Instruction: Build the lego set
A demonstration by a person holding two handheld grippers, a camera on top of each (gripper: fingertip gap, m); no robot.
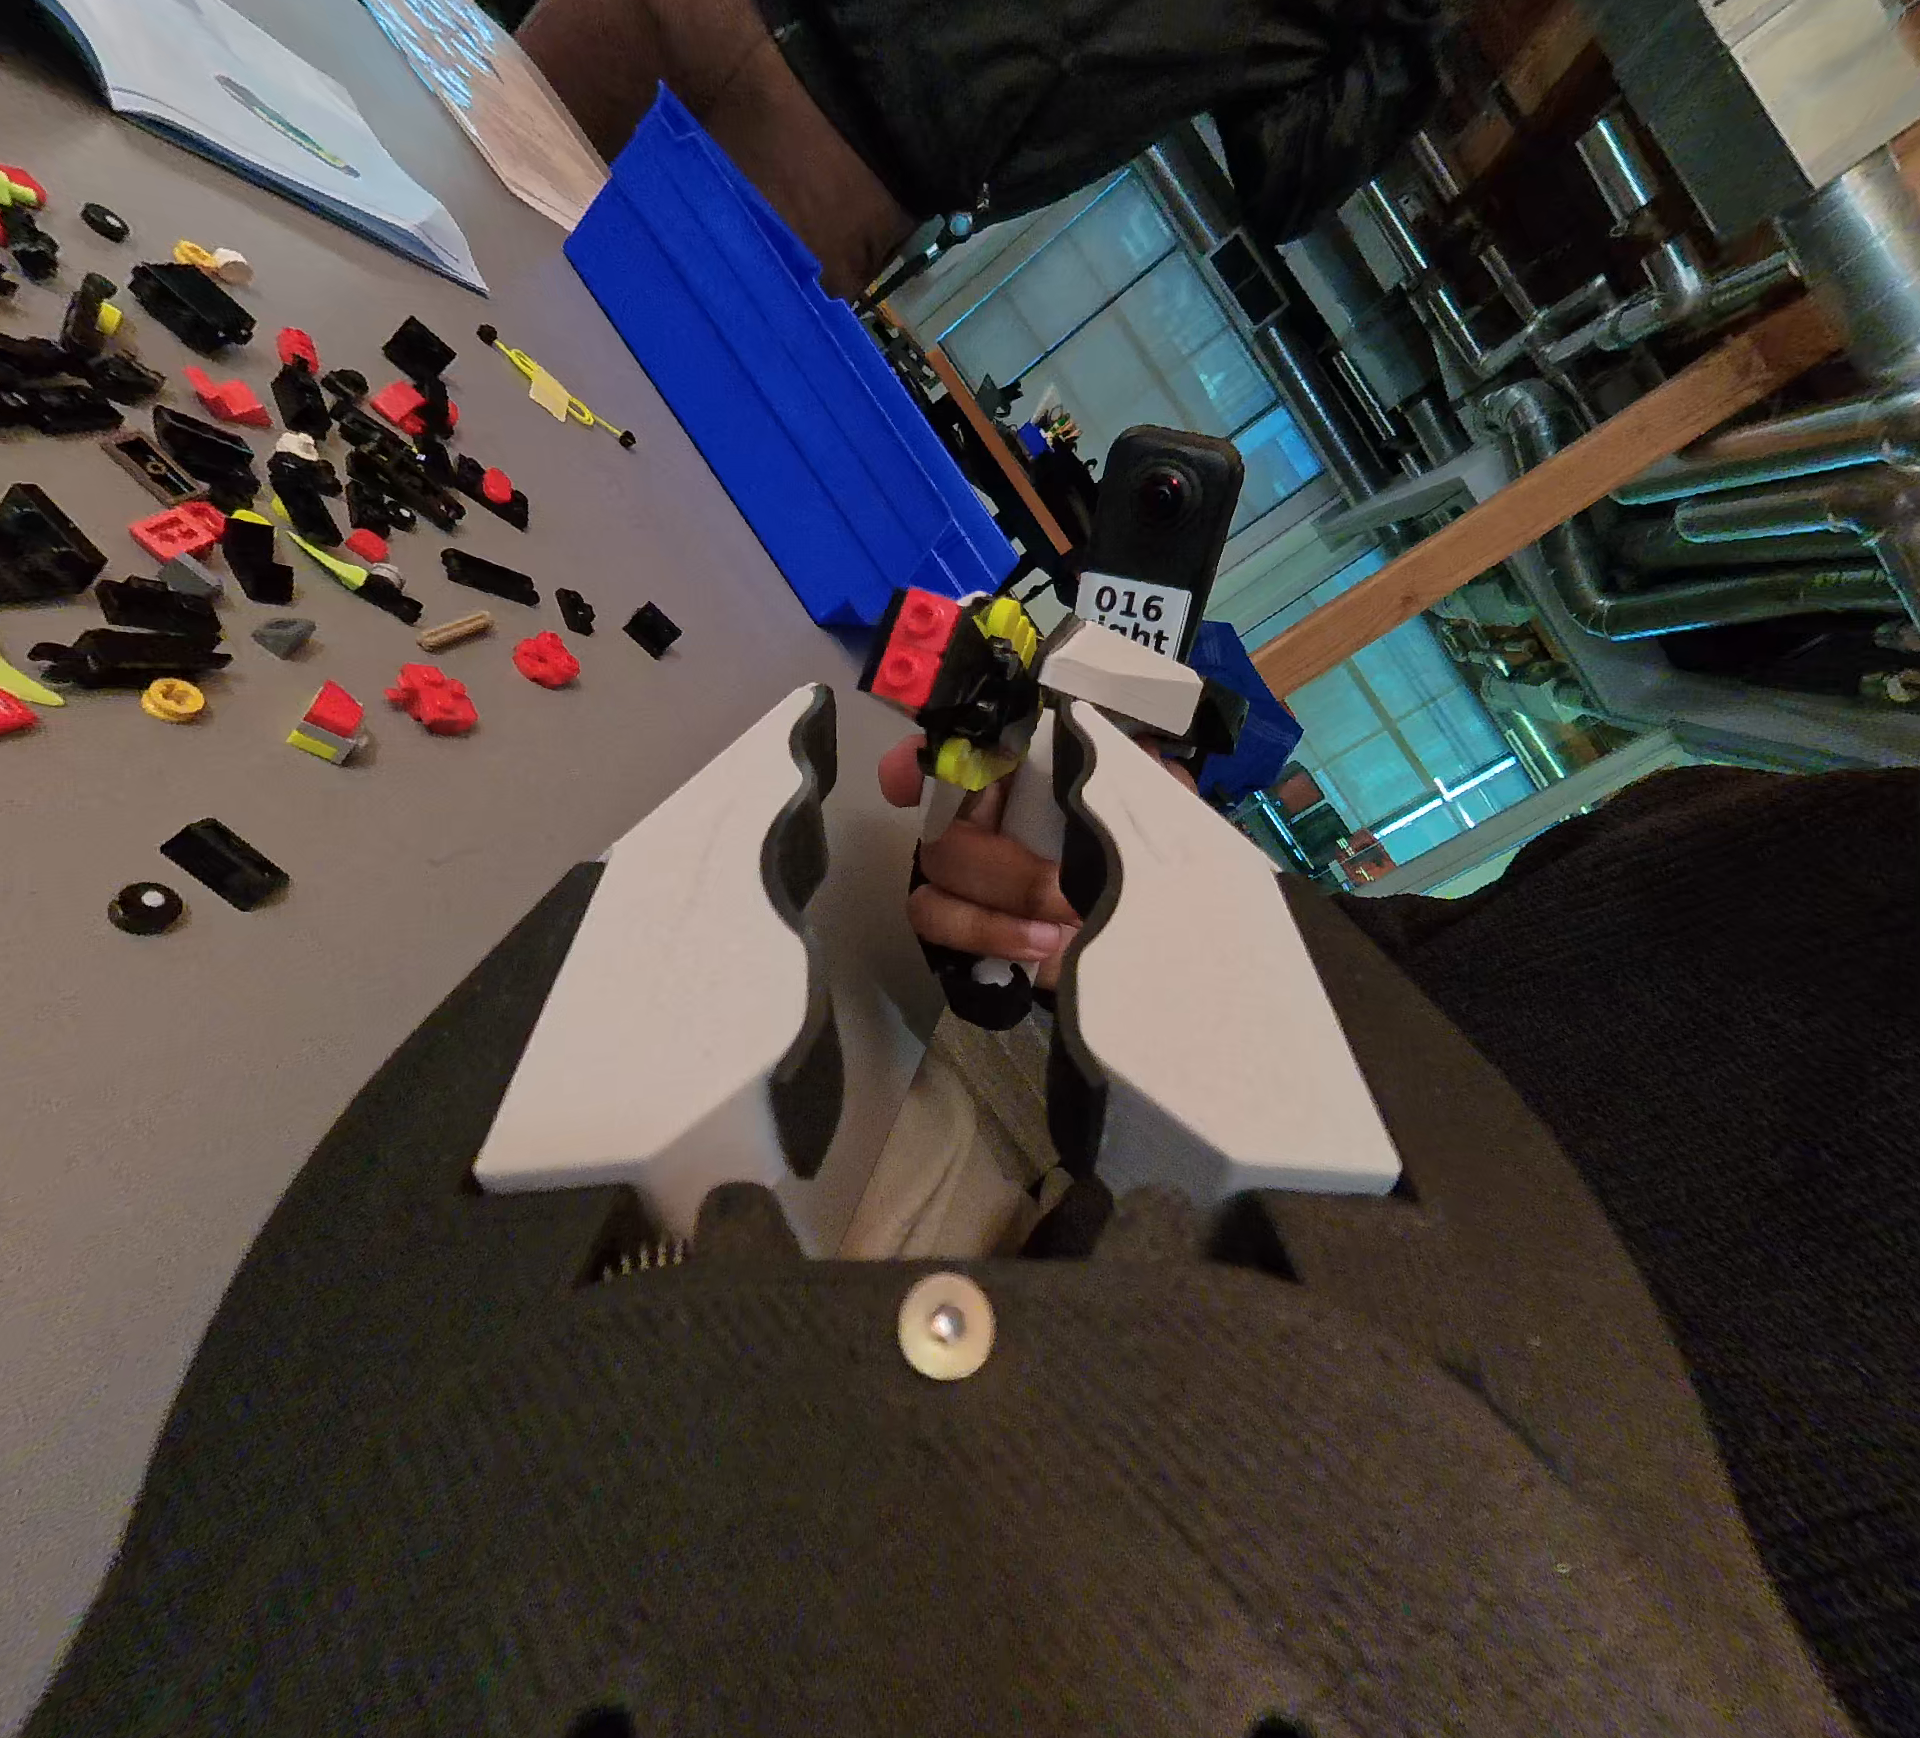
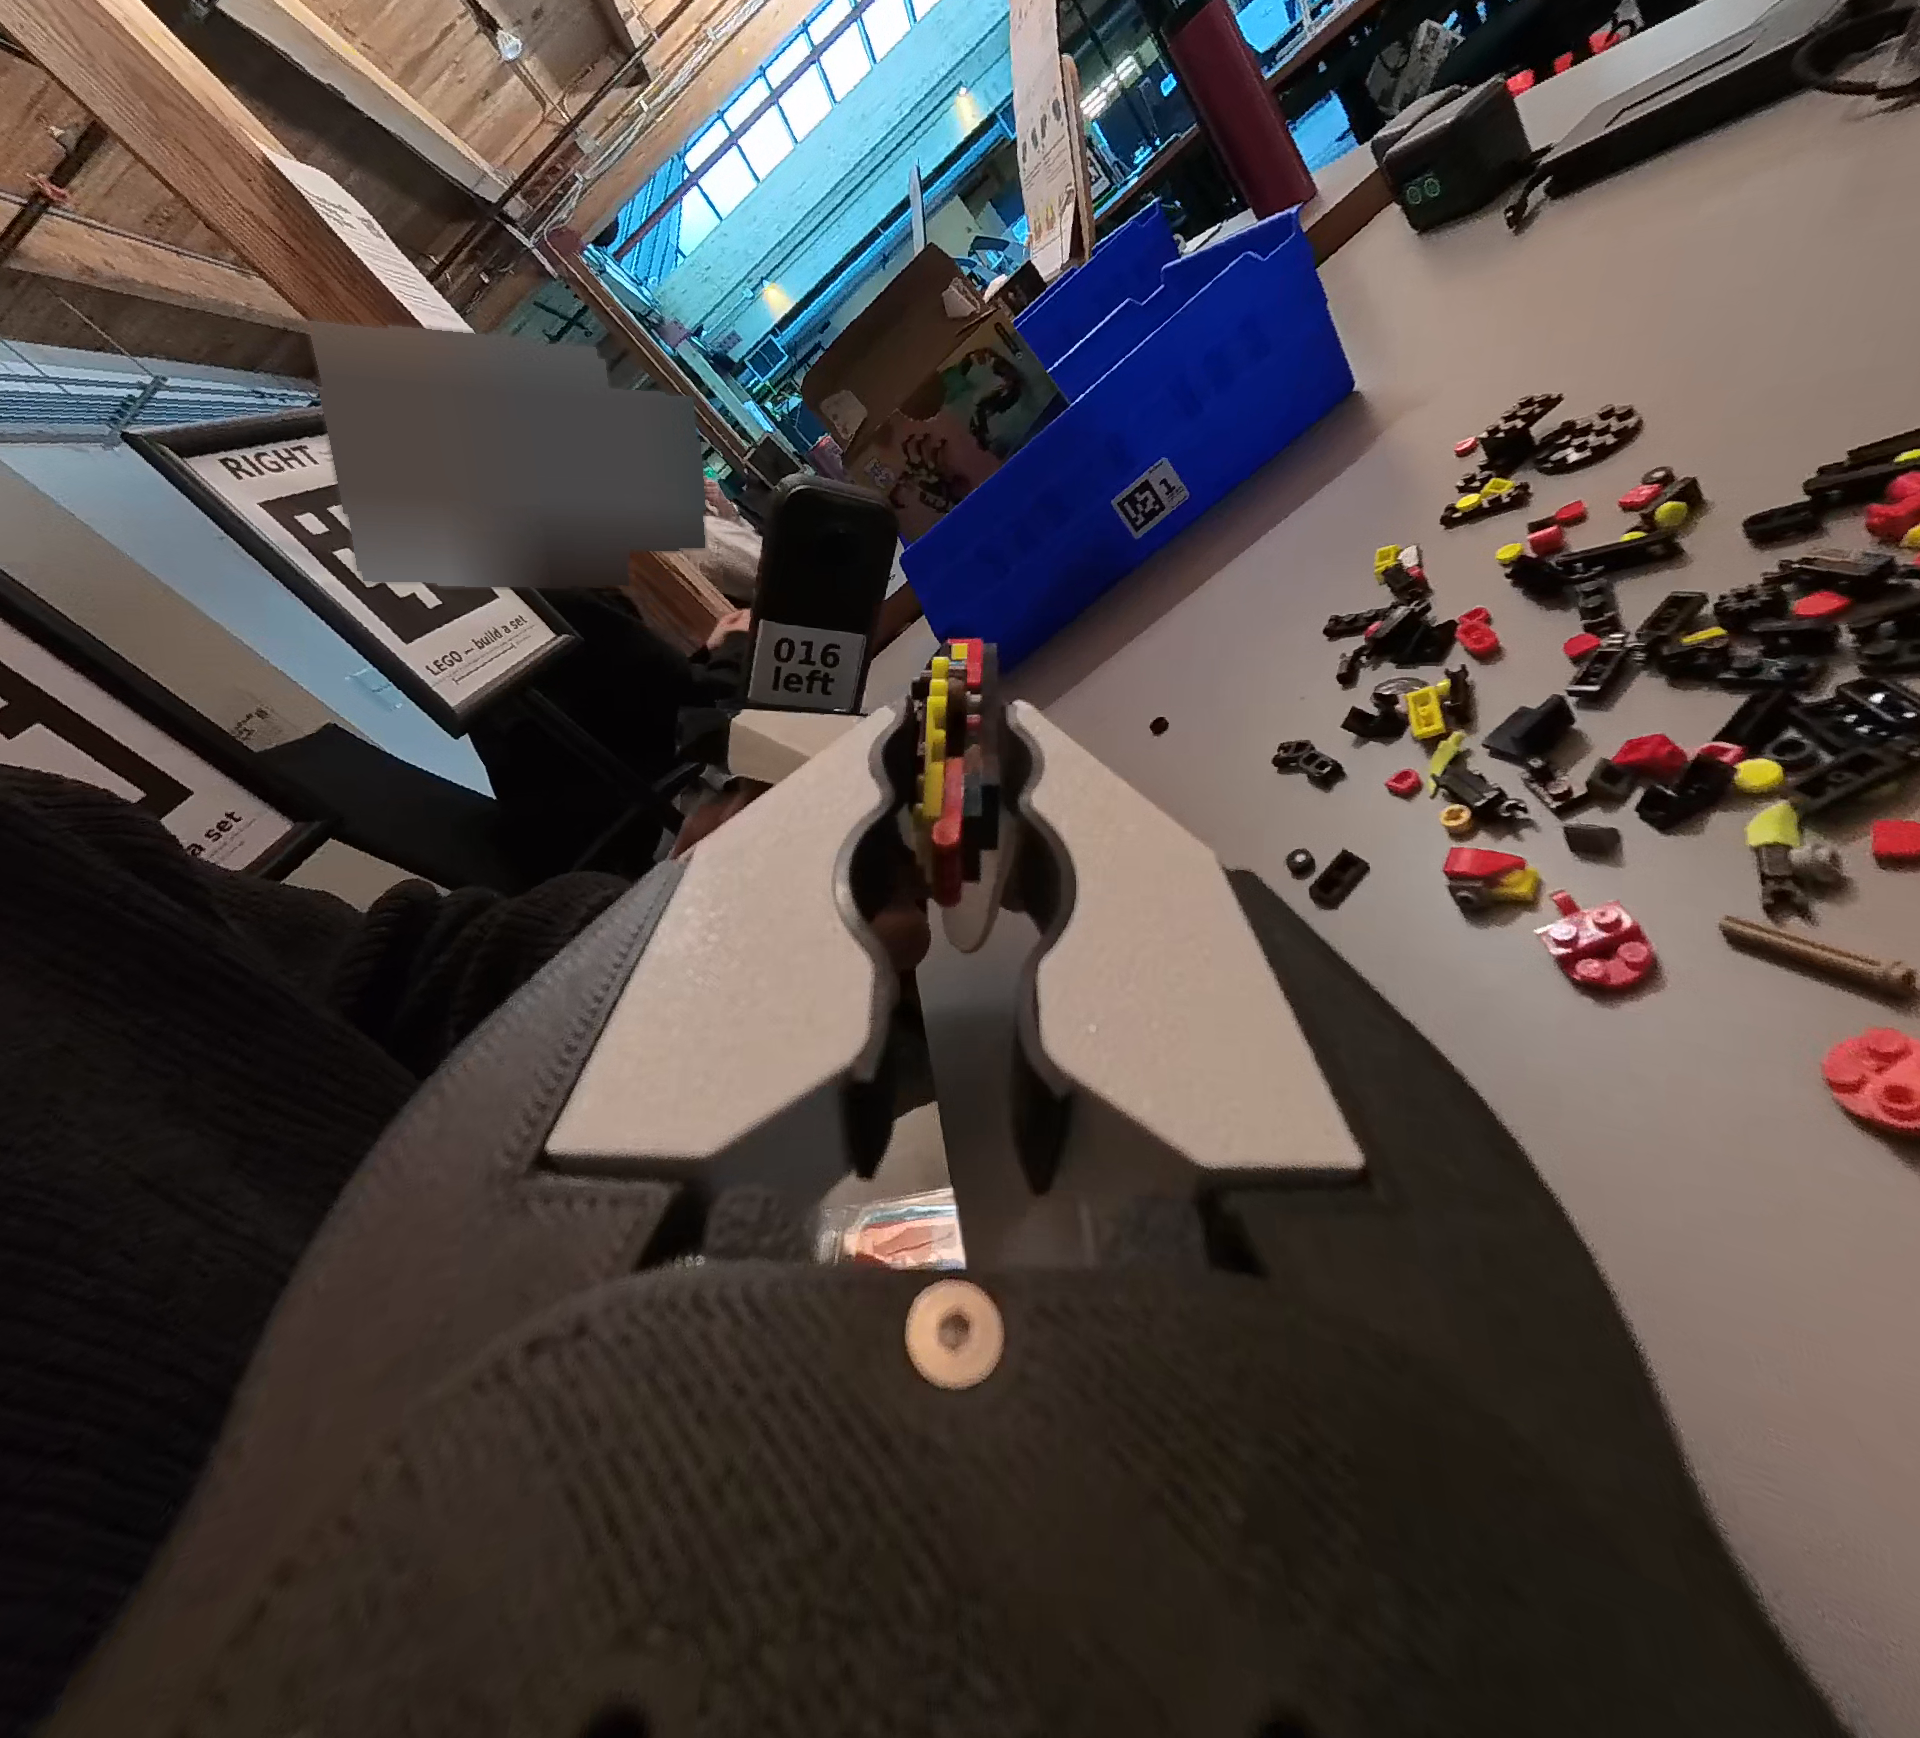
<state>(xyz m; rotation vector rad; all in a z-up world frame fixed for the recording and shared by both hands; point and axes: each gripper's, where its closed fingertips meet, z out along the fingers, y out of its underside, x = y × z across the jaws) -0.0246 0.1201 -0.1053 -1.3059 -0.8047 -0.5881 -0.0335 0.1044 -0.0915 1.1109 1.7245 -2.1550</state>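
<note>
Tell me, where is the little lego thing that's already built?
The small lego assembly is up off the table, pinched in the right gripper, in front of the blue bin; the left gripper sits open close by.

Off to your side a blue bin (image 2: 1143, 462) sits on the grey tabletop (image 2: 1299, 680), a cardboard box (image 2: 914, 369) tucked just behind it. Farther back you've got a black device (image 2: 1455, 156) near the tabletop's edge, framed marker signs (image 2: 343, 545) beside you.
</note>
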